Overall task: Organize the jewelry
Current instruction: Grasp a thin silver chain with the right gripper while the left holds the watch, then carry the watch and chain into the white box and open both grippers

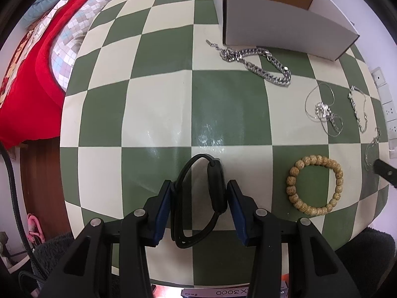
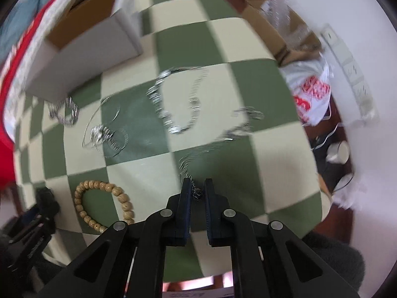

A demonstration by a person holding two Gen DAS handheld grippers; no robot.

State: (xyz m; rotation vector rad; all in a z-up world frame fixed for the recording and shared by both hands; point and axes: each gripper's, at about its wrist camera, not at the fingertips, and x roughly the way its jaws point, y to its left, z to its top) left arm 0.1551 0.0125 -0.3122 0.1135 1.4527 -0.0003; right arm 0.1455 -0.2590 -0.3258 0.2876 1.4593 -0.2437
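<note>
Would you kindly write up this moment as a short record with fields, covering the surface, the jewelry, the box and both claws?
surface: green and cream checked tablecloth
container: white cardboard box, open, at the far side
left claw: shut on a black cord bracelet
right claw: shut on a thin silver chain, which trails onto the cloth
loose on cloth: wooden bead bracelet; heavy silver curb chain; fine silver necklace
picture quality: right wrist view is motion-blurred

We see left gripper point(image 1: 198, 201): black linkage arms, silver rivets, blue pads. Right gripper point(image 2: 197, 193): same build.
</note>
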